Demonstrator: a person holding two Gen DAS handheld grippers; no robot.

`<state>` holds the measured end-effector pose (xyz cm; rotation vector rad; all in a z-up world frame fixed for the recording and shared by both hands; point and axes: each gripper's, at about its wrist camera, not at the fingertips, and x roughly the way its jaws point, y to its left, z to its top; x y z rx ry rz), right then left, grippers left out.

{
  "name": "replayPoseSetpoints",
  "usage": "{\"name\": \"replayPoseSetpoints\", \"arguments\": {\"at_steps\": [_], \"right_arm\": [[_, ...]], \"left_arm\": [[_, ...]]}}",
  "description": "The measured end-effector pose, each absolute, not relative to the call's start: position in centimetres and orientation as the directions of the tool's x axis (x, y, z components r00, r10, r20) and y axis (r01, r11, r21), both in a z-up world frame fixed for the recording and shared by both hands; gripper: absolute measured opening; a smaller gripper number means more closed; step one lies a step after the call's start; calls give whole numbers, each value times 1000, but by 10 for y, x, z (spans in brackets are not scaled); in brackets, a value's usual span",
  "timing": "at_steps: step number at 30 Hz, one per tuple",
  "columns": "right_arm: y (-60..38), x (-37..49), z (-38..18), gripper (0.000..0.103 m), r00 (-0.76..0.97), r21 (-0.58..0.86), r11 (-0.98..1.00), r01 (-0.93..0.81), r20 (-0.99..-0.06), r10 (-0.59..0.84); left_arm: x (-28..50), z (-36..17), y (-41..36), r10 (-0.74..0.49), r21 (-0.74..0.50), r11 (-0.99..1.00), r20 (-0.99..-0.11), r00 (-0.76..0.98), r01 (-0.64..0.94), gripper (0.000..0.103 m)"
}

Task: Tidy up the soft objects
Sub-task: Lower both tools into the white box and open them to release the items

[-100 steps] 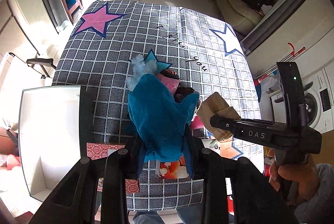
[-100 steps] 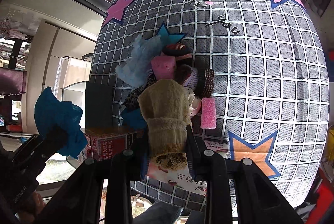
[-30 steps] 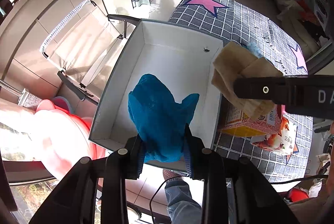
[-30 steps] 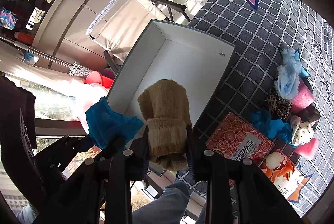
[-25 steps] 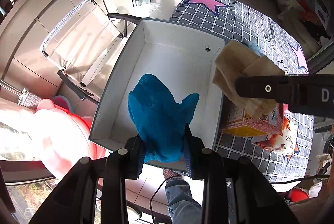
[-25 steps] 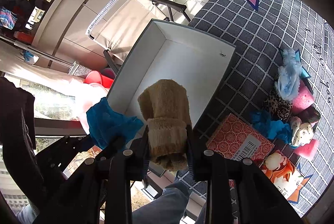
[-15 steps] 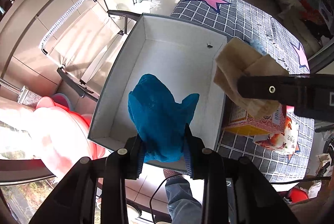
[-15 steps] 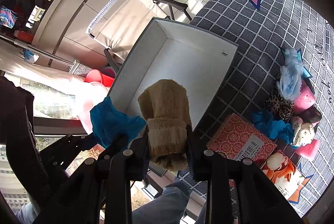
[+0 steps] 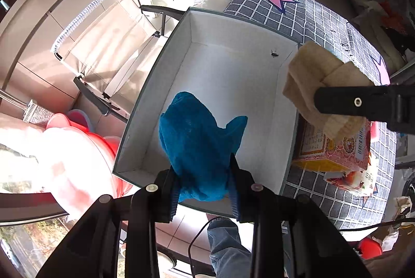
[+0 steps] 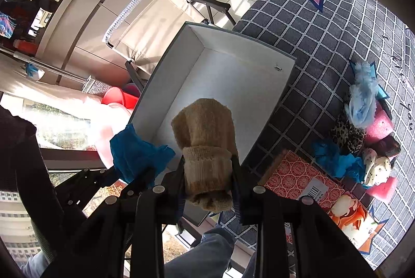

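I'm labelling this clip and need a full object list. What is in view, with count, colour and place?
blue cloth: 1, blue, in left jaws above box
tan sock: 1, tan, in right jaws above box
box: 1, white inside, nothing in it, at table edge
tablecloth: 1, grey grid, stars
soft pile: several; pale blue, pink, leopard, blue, spotted; on tablecloth right of box
red carton: 1, patterned, beside box
orange packet: 1, near carton
folding chair: 1, beige, behind box
red basins: stacked, floor
left gripper: black, shut
right gripper: black, shut
person's leg: denim, below
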<state>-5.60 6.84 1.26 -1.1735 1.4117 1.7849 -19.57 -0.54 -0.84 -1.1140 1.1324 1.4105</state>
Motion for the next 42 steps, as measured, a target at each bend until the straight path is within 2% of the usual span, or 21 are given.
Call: {"name": "replayPoseSetpoints", "arguments": {"at_steps": [11,32,42], "right_arm": [[88,-79,-8,31,-404,419,-318,-851,-908,-113],[89,-114,-85,31,-284,352,-292,-889,-926,-250],[77,-117,-84,31,-262,338,-284,-897,-926,-273]], "left_arm": [[-205,-28,-1,98,105,-105,-989,-115,-989,35],[-219,-72,0,12,118,-124,-993,-120,-985,35],[-226,-89,0,-22,119,-102,-993,-117,-988,36]]}}
